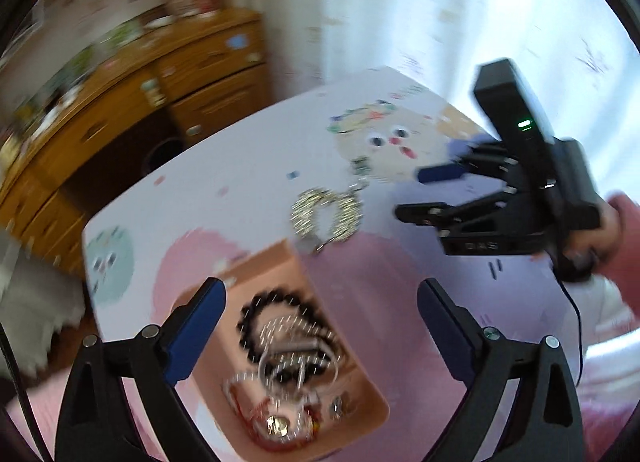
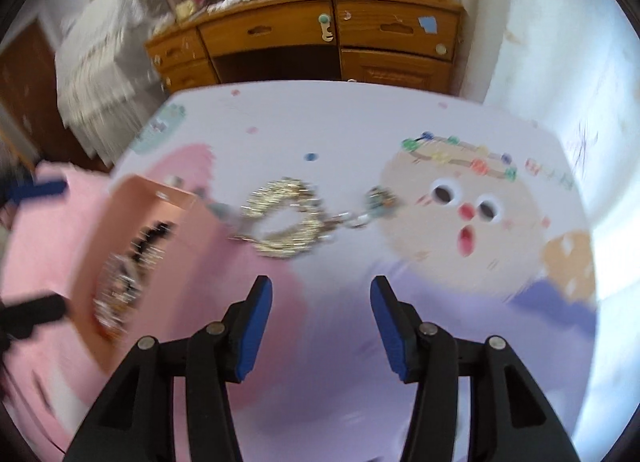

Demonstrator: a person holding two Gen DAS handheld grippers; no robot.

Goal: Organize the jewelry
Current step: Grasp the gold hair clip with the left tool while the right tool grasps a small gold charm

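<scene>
Both grippers same build: black plastic linkage arms, round silver pivot screws, blue pads on the inner faces of the fingers. Left gripper [image 1: 320,334] has one greenish pivot cap on its right arm. Right gripper [image 1: 416,193] seen side-on: black boxy body on top with a green LED lit, white lettering on the lower bar, thin black cable trailing off the handle. Hand [image 1: 600,234] on that handle wears a pink sleeve.

Glittery metallic bracelet [image 2: 286,217]; glossy black beads [image 1: 280,322]; wooden cabinet [image 2: 320,41].

Open right tool [image 2: 321,332] near silver bracelet [image 2: 286,217]
</scene>
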